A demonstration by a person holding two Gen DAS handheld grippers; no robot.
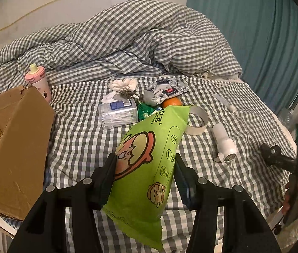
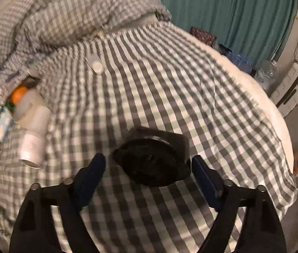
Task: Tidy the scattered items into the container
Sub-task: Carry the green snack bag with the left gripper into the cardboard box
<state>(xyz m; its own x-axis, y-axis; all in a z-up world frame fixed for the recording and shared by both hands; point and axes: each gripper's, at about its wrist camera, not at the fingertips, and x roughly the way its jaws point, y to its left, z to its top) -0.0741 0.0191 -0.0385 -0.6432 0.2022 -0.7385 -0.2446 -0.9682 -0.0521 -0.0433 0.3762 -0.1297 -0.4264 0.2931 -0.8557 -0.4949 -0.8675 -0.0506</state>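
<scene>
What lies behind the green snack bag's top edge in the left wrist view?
Behind the green plastic snack bag, an orange fruit and a white tape ring peek out on the checked bedsheet. The bag covers the lower parts of both.

Both views are dim and warm-toned, lit softly from above with no hard glare. The left wrist view is sharp, though the gingham duvet (image 1: 127, 40) bows strongly towards the black vignette at the corners. The right wrist view is smeared by motion blur, worst from 9 to 11 o'clock, where the checks streak. A soft shadow lies on the checked sheet (image 2: 170, 84) around the black object (image 2: 153, 160) at centre.
</scene>
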